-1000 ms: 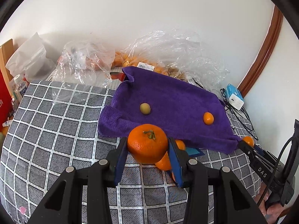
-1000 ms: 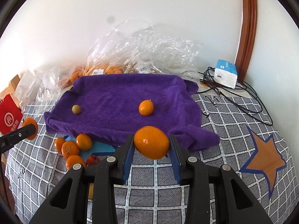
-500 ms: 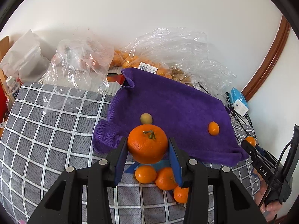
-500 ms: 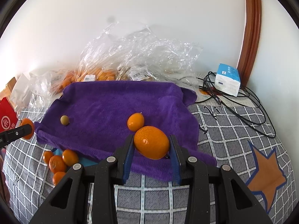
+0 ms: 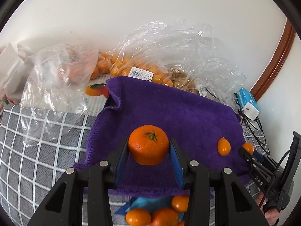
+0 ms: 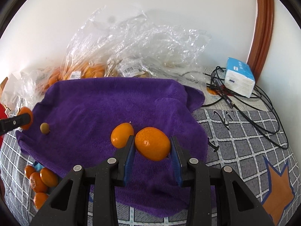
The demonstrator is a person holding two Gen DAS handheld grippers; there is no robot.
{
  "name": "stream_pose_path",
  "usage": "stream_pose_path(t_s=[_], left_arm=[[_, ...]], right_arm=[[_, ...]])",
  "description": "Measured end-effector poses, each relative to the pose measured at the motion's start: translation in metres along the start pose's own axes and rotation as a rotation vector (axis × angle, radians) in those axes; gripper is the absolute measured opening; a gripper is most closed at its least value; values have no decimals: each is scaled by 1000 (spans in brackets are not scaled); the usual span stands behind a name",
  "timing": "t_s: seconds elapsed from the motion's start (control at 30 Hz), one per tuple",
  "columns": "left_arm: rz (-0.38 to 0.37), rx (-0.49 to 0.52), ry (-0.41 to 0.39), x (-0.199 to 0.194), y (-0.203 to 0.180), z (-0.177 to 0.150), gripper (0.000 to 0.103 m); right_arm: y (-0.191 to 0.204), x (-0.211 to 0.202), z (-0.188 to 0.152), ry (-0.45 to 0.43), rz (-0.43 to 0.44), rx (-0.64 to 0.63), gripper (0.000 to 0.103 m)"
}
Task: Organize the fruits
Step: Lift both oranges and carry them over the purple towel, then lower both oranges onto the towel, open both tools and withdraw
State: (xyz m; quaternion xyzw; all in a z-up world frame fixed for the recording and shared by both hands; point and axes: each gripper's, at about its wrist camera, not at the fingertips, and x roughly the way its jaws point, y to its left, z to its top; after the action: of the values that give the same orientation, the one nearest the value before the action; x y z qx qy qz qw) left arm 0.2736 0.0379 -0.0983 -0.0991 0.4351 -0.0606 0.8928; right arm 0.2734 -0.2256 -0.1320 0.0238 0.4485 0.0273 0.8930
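Observation:
My left gripper (image 5: 148, 148) is shut on a stemmed mandarin (image 5: 148, 144), held over the near left part of the purple towel (image 5: 169, 111). My right gripper (image 6: 152, 145) is shut on a smooth orange (image 6: 152, 143), held over the towel (image 6: 97, 109) just right of a small kumquat (image 6: 121, 135) lying there. A small green fruit (image 6: 44, 127) lies on the towel's left side. The kumquat also shows in the left wrist view (image 5: 223, 146). Several loose mandarins (image 5: 161, 214) lie on blue paper off the towel's near edge, also seen in the right wrist view (image 6: 40, 180).
Clear plastic bags of fruit (image 5: 143, 69) are heaped against the wall behind the towel. A tissue pack (image 6: 239, 77) and black cables (image 6: 250, 109) lie at the back right. The checked grey cloth (image 6: 240, 143) covers the surface.
Both grippers moved forward over the towel with their fruit still held. The right one now sits beside the kumquat. The loose mandarins dropped to the lower edge of the views.

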Motion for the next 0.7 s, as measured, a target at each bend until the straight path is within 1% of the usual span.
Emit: stream_pose_path(t_s=[0.1, 0.27, 0.37, 0.5, 0.7], left_arm=[[1, -7, 10, 14, 0, 9, 40], [35, -2, 21, 35, 0, 17, 40], [61, -7, 44, 47, 1, 18, 40], [75, -16, 69, 58, 3, 18, 41], [73, -22, 88, 67, 4, 15, 41]], right_arm=[[3, 8, 0, 13, -17, -17, 36], [6, 19, -3, 38, -3, -26, 36], [8, 25, -6, 51, 5, -33, 36], [13, 28, -8, 58, 3, -58, 36], [17, 33, -10, 72, 8, -76, 36]])
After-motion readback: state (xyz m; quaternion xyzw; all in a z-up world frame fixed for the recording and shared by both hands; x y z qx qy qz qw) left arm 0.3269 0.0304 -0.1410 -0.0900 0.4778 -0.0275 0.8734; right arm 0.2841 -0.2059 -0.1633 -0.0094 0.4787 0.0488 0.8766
